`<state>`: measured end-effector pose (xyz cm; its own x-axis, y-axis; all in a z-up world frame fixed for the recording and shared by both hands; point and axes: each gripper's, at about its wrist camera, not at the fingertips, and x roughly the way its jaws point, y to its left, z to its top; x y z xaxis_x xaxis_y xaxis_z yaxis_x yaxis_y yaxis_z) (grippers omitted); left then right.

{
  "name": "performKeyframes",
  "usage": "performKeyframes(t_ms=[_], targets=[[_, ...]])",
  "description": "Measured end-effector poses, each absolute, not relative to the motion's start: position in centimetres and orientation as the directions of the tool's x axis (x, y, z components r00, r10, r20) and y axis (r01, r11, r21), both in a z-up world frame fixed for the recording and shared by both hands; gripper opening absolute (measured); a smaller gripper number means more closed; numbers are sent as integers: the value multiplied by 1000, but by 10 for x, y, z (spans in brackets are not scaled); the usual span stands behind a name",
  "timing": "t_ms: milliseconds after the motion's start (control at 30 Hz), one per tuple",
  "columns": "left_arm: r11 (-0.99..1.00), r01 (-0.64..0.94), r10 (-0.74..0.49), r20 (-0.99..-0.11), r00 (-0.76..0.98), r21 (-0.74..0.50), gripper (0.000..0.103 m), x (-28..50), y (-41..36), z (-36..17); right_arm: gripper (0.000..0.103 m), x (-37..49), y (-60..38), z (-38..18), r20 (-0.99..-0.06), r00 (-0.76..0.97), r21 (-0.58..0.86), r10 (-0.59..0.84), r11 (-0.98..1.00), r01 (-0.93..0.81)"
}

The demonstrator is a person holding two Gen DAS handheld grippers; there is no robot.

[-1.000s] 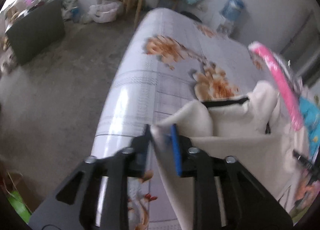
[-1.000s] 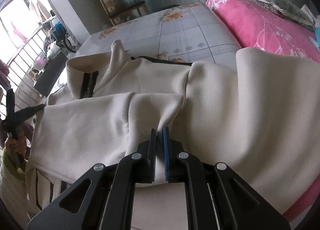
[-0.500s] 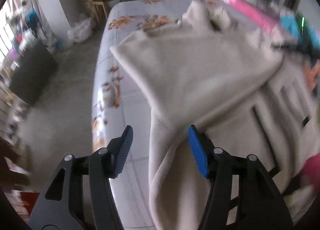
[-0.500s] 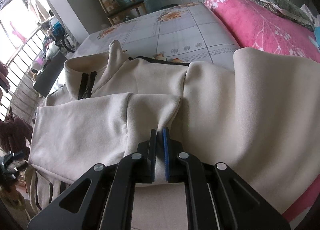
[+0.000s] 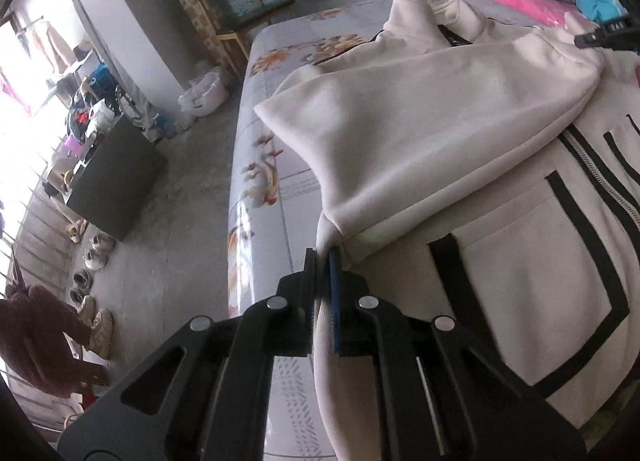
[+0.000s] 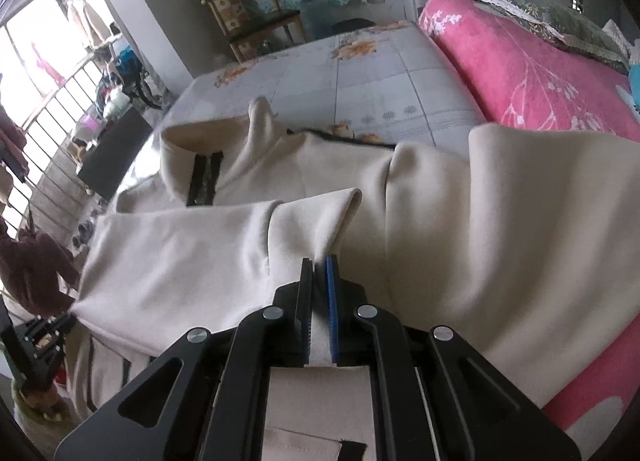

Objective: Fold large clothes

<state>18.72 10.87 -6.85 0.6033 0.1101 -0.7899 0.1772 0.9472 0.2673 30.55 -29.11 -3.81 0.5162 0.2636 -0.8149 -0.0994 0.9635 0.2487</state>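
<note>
A cream zip jacket (image 5: 440,141) with black stripes lies spread on the bed, one sleeve folded across its front. My left gripper (image 5: 322,257) is at the jacket's side edge by the bed's left edge. Its jaws are closing, with a fold of the cream cloth pinched between the pads. In the right wrist view the jacket (image 6: 480,221) fills the middle, collar and zip at the far left. My right gripper (image 6: 319,263) is shut on a bunched fold of the jacket near the folded sleeve.
The floral bed sheet (image 5: 256,189) drops off to the concrete floor on the left, where shoes (image 5: 92,253) and a black box (image 5: 116,177) stand. A pink blanket (image 6: 520,73) lies along the right side. A wooden chair (image 6: 256,17) stands beyond the bed.
My left gripper let go of the cloth it held, opened wide, swung across the jacket and closed on its side edge. The right gripper has kept still with its grip.
</note>
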Motion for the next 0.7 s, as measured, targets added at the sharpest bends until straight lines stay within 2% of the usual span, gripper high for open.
performKeyframes(t_ms=[133,333,533,633,700], targets=[[945,178,115,-789,604,274,6,184,108,-72,7,308,-294,-63,-849,468,239,243,969,-69],[957,170,90,-801,592,234,10,182,116,-74,9,308,-291,-66,-857,468,202,216,976,-82],[976,161,28,-821,570,144,18,174,129,-72,32,291,-276,-37,-826,557,32,93,992,-119],[984,153,-9,-829,559,93,19,167,136,-73,45,279,-257,-28,-802,568,57,184,970,-235],[988,142,-33,-829,558,56,19,164,141,-73,46,272,-240,-34,-809,519,90,277,930,-356]])
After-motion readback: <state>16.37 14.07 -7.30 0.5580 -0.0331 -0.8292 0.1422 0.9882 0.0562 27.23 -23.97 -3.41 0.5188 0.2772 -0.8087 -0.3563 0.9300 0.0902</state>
